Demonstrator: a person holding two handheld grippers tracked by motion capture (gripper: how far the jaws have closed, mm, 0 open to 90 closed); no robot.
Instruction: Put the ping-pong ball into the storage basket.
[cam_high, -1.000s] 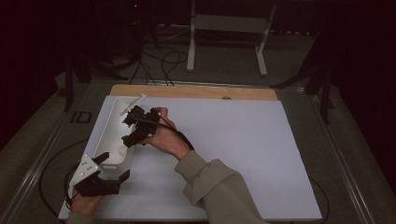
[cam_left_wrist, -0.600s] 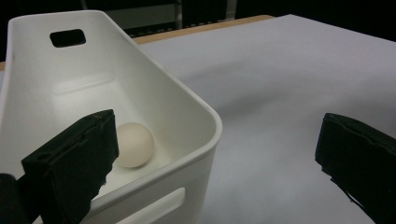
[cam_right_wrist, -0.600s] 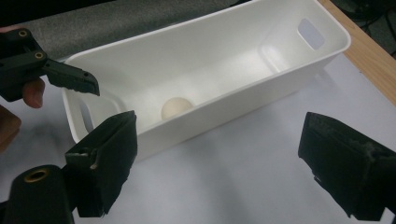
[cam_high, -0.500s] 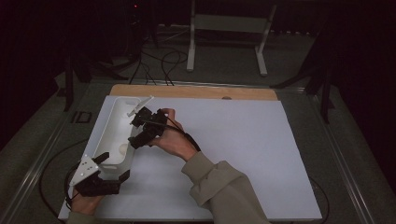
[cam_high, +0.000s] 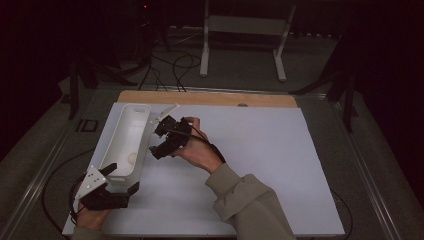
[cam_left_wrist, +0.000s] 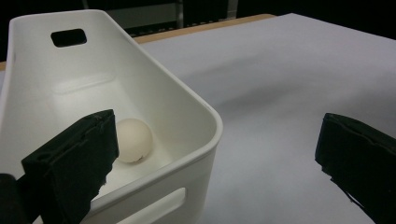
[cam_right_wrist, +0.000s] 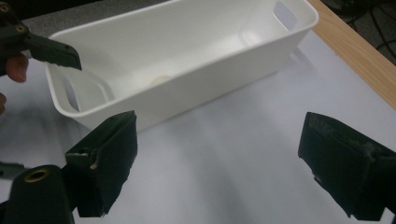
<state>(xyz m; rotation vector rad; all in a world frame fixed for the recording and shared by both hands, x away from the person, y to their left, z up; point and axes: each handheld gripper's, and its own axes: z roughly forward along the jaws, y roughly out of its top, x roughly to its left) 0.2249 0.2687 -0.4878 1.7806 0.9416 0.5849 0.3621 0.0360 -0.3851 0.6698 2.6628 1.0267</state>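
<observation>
Here, left hand-held gripper (cam_high: 121, 179) wide open astride bin (cam_high: 122, 145) end, ball (cam_left_wrist: 133, 140) inside, right hand-held gripper (cam_high: 154, 142) open beside

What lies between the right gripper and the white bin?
Only bare white table between the right gripper and the bin, seen in the right gripper view.

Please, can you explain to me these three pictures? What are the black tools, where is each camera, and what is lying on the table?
A person holds a black two-jaw hand tool in each hand. One camera looks down from above; one more rides on each tool and looks along its jaws. On the white table surface stands a long white plastic bin with a small pale ball inside. The left gripper, jaws open, straddles the bin's near end wall. The right gripper hovers open beside the bin and holds nothing.
</observation>
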